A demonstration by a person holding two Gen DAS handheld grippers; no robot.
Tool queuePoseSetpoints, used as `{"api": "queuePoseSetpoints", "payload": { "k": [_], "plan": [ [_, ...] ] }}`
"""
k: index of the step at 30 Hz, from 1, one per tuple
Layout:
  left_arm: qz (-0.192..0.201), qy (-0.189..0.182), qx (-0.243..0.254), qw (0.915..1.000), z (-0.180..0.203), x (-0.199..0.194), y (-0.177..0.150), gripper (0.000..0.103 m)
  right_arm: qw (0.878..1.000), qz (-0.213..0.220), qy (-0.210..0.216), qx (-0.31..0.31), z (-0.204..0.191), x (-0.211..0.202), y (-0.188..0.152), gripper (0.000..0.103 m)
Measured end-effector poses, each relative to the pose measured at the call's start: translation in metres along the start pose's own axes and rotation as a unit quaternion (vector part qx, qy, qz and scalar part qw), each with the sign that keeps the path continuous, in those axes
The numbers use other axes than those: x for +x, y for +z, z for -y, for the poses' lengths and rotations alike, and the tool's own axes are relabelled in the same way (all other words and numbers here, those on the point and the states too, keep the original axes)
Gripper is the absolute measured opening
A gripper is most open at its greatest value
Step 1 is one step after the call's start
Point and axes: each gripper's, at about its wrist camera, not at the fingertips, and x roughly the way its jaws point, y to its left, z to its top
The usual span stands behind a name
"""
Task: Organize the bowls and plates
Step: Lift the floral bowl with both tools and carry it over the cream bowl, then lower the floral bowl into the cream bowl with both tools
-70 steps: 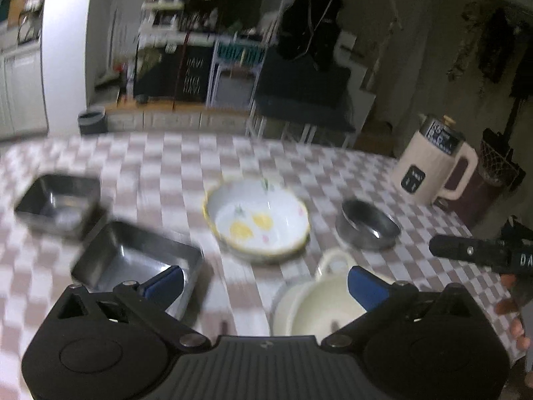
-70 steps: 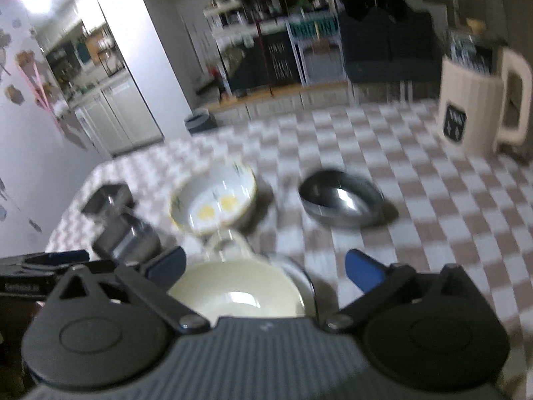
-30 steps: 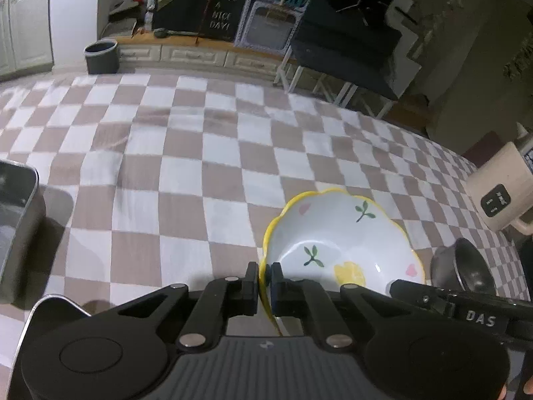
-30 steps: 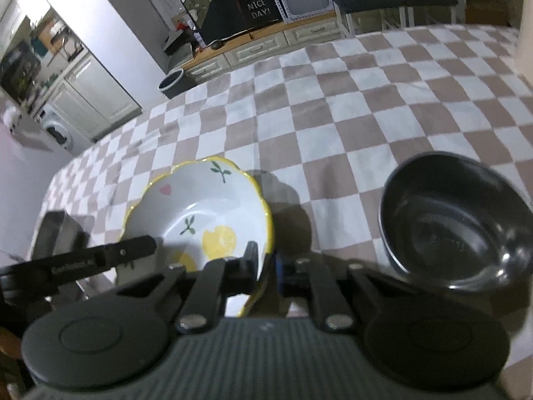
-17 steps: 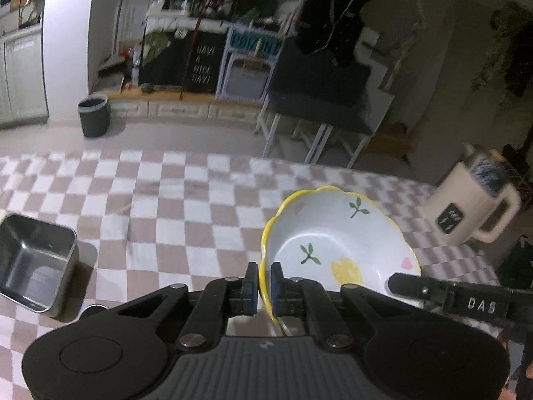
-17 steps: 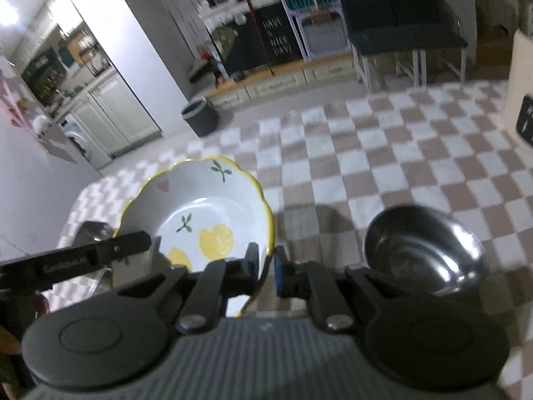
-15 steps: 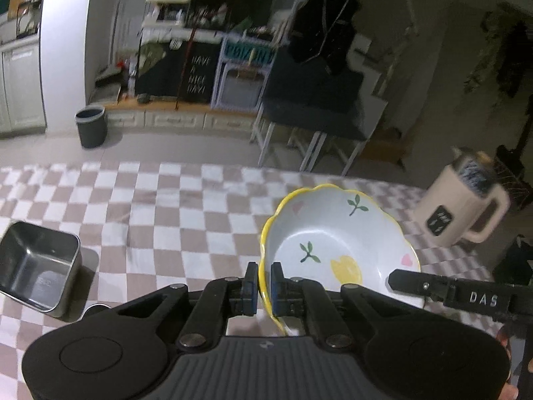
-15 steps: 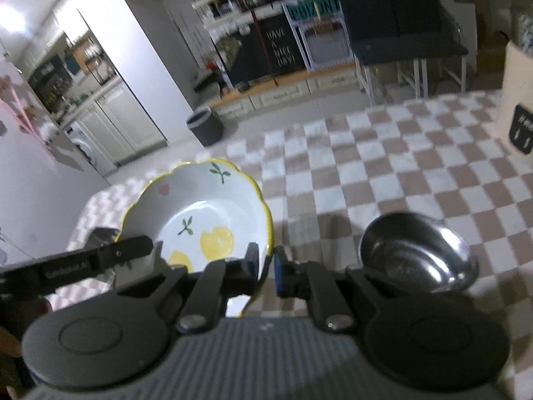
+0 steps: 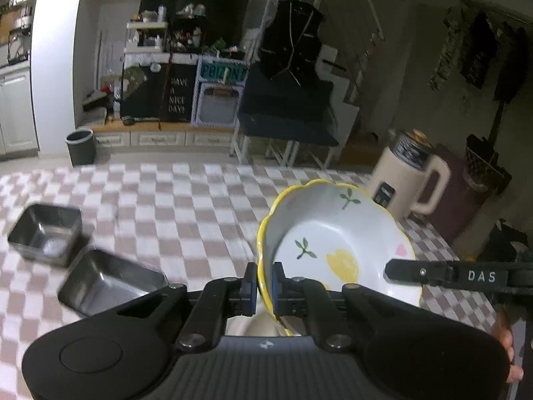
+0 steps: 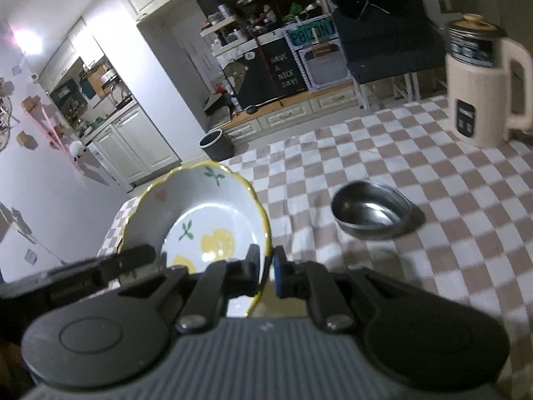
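Observation:
A white bowl with a yellow scalloped rim and lemon pattern (image 9: 336, 240) is held in the air above the checkered table (image 9: 186, 206). My left gripper (image 9: 264, 281) is shut on its left rim. My right gripper (image 10: 266, 271) is shut on its right rim; the bowl (image 10: 203, 223) shows there too. Each gripper's finger crosses the other's view. A cream dish (image 9: 256, 325) shows partly below the bowl, close to the left gripper.
Two square steel tins (image 9: 46, 233) (image 9: 110, 281) stand at the left of the table. A round steel bowl (image 10: 371, 211) stands to the right. A cream electric kettle (image 10: 479, 90) stands at the far right edge. A kitchen lies beyond.
Both grippers closed on the bowl's rim and lifted it off the table. Over the last half second they have carried it higher and back towards me; more table shows.

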Motion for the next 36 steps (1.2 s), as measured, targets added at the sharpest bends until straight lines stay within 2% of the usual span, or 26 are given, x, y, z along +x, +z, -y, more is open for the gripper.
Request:
{"api": "queuePoseSetpoints", "payload": {
  "k": [9, 18, 24, 36],
  "plan": [
    [-0.049, 0.000, -0.005, 0.9988, 0.004, 0.017, -0.041, 0.009, 0.998, -0.052, -0.029, -0.011, 0.012, 0.004, -0.041, 0.010],
    [-0.088, 0.014, -0.005, 0.9960, -0.002, 0.038, -0.057, 0.008, 0.993, -0.111, -0.042, -0.011, 0.015, 0.021, -0.061, 0.010],
    [-0.116, 0.016, -0.008, 0.9931, -0.007, 0.054, -0.063, 0.008, 0.989, -0.142, -0.049, -0.008, 0.019, 0.033, -0.065, 0.010],
    [-0.142, 0.016, -0.014, 0.9897, -0.007, 0.076, -0.065, 0.008, 0.985, -0.160, -0.063, 0.022, 0.024, 0.037, -0.061, 0.010]
  ]
}}
